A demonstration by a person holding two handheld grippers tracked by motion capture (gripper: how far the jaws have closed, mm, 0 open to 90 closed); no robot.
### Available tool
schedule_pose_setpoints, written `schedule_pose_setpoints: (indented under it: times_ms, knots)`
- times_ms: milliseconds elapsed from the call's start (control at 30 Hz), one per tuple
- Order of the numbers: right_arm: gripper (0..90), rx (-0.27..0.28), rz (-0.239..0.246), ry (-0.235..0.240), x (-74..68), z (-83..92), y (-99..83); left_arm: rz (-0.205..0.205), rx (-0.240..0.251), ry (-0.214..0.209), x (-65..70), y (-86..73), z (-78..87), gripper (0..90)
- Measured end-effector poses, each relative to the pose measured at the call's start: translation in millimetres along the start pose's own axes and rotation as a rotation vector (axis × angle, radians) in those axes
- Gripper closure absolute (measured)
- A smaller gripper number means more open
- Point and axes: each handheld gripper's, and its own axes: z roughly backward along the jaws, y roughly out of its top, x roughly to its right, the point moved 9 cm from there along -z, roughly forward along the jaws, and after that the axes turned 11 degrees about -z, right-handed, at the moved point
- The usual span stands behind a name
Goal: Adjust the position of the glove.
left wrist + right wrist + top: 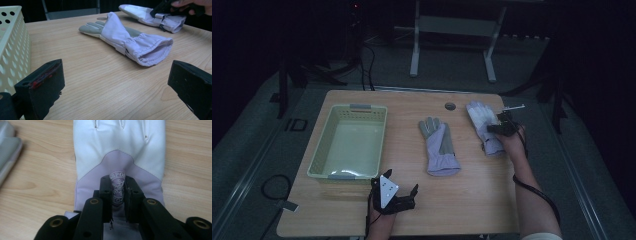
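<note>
Gloves: two, one lying near the middle of the surface (362, 210) with its grey palm up (439, 146), one lying toward the right edge with its white back up (482, 125). Perforated pale green basket (319, 160): one. Hand-held grippers: two, a left gripper (394, 192) and a right gripper (504, 125), each with two black fingers. Round grommet (450, 106) set in the surface: one. Metal stand (452, 35) on the floor beyond: one.
</note>
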Motion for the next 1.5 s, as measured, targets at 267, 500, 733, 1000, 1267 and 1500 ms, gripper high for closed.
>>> schedule_pose_setpoints:
  times_ms: [267, 500, 733, 1000, 1267, 1500]
  knots:
    - [79.5, 0.038, -0.056, 0.007, -23.3, 39.8, 2.8, 0.000, -0.004, 0.004, -0.1, -0.1, -0.6, 0.9]
    - [79.9, 0.061, -0.049, -0.041, -40.2, 67.4, 1.6, -0.002, -0.003, -0.009, 0.9, 0.0, -0.5, 0.9]
    - [79.9, 0.110, -0.147, -0.027, -47.4, 93.7, -3.3, 0.000, -0.003, -0.016, 1.0, -0.1, -0.6, 0.9]
    - [79.8, 0.159, -0.224, -0.064, -47.5, 110.3, -28.7, 0.002, -0.001, -0.018, 1.0, 0.0, -0.4, 0.9]
    - [79.1, 0.117, -0.236, -0.104, -42.4, 85.3, -57.3, -0.002, -0.003, -0.016, 1.3, 0.0, -0.8, 0.9]
    - [77.5, 0.069, -0.267, -0.129, -33.8, 55.6, -66.0, 0.002, -0.003, -0.014, 0.9, -0.1, -0.5, 0.9]
